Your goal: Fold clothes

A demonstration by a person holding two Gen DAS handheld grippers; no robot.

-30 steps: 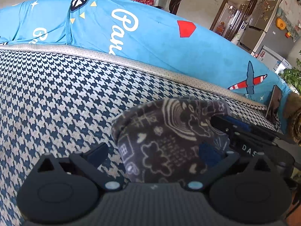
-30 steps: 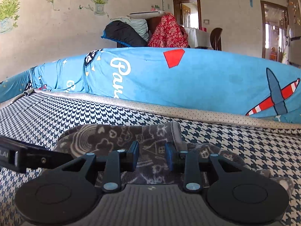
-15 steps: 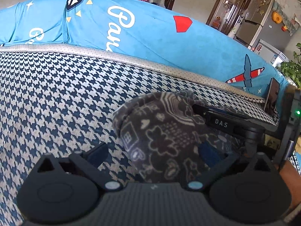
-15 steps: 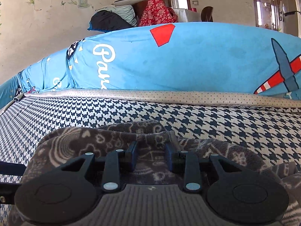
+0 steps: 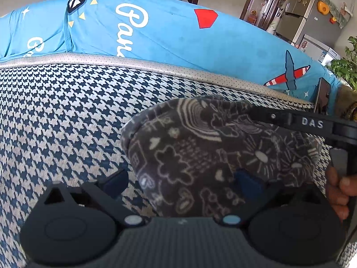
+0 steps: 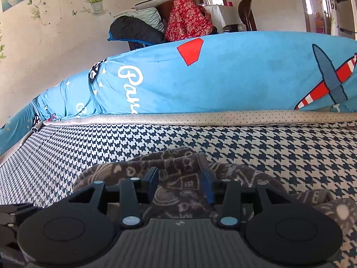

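Note:
A dark grey fleece garment (image 5: 200,151) with pale doodle print lies folded on the houndstooth sofa seat (image 5: 55,111). My left gripper (image 5: 180,183) is wide open low over its near left edge; one finger rests over the cloth, the other over the seat. The right gripper's arm (image 5: 308,124) lies across the garment's far right. In the right wrist view the garment (image 6: 178,192) fills the space under my right gripper (image 6: 181,184), whose jaws stand open with a gap, astride a raised fold.
A blue printed cover (image 6: 223,73) drapes the sofa back behind the seat (image 6: 267,147). Piled clothes (image 6: 174,20) sit beyond it. A fridge (image 5: 312,17) and a plant (image 5: 345,67) stand at the right.
My right gripper has opened wider and let go of the garment fold. The left gripper stays open and shifted slightly; the garment has settled on the seat.

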